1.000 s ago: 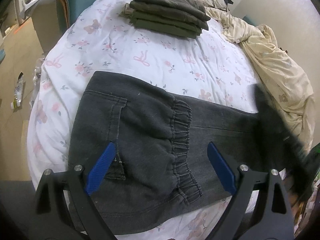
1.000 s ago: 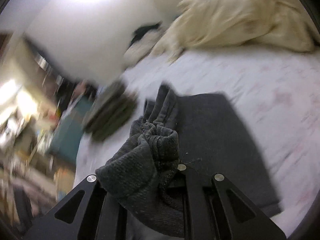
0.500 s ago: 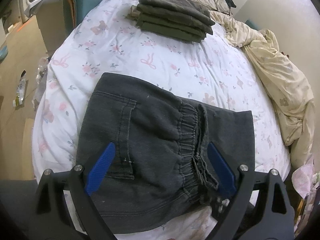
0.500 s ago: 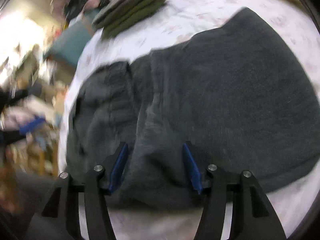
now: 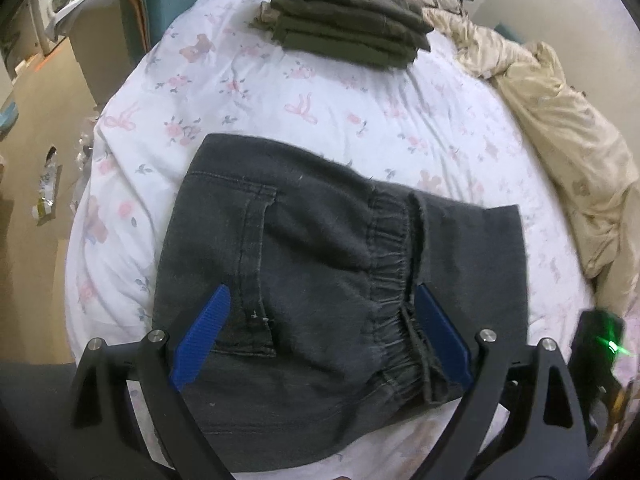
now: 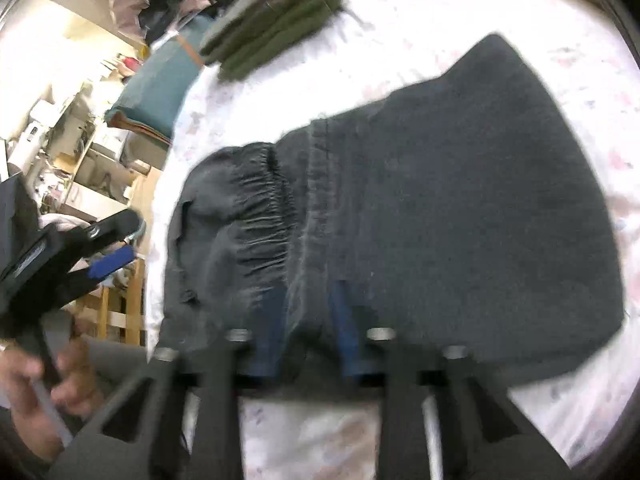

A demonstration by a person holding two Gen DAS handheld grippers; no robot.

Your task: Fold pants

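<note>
Both grippers were seen over the near edge of a bed [image 5: 256, 92] covered with a white floral sheet. Left gripper [image 5: 320, 332] was held with its blue-padded fingers [image 5: 200, 336] spread wide and nothing between them, poised above the dark grey pants [image 5: 320, 264]. The pants were found folded into a broad rectangle lying flat at the near edge of the bed, with a back pocket toward the left side and the gathered elastic waistband [image 5: 390, 256] turned over onto the leg fabric — the remaining panel stretched out to the right. Right gripper [image 6: 306, 332] was shown, in a blurred view from its own camera, low over the near hem of the pants [image 6: 460, 208]; its blue pads [image 6: 270, 332] were parted with a ridge of dark fabric lying between them, though it could not be told whether the cloth was touched by them. In that same view the left gripper [image 6: 116, 252] was seen at the left, off the bed's side, held in a bare hand [image 6: 44, 392]. A stack of folded olive-green garments [image 5: 348, 28] was placed at the far end of the bed, well apart from the pants, and a rumpled cream duvet [image 5: 568, 152] was heaped along the right edge.
</note>
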